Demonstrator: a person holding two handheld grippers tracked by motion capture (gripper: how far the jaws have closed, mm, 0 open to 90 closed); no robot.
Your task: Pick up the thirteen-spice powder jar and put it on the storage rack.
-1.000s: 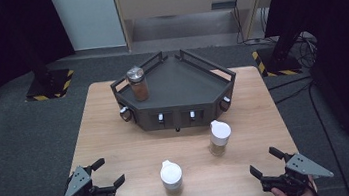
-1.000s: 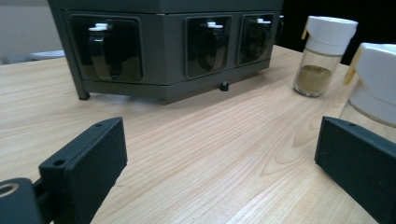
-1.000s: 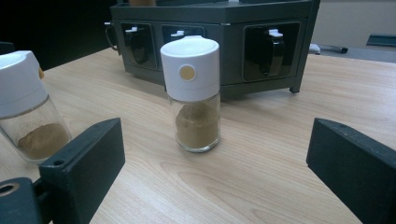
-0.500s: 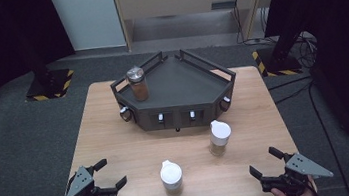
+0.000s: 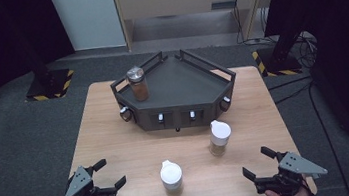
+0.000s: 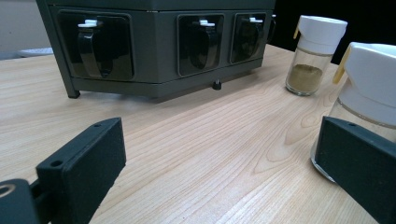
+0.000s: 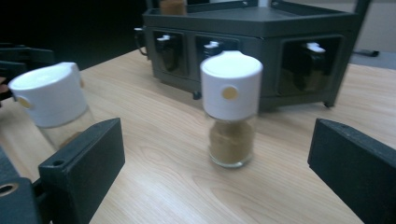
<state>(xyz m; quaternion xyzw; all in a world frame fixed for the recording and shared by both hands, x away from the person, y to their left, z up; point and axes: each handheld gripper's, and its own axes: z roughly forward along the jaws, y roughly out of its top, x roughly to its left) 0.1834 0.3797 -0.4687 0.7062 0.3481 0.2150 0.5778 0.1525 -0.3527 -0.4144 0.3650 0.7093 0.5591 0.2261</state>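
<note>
The two jars stand near the wide-open left claw and right claw, and a fast bump could tip one on the table.

The near jar is cut by the right edge, half behind a jaw; the rack's jar (at twelve o'clock) loses its top.

Even overhead light fell on the pale tabletop, while the room's sides sank into near black. Shadows under the jars were faint and short. The high view was soft and slightly grainy. In the right gripper view, the near jar was blurred.
</note>
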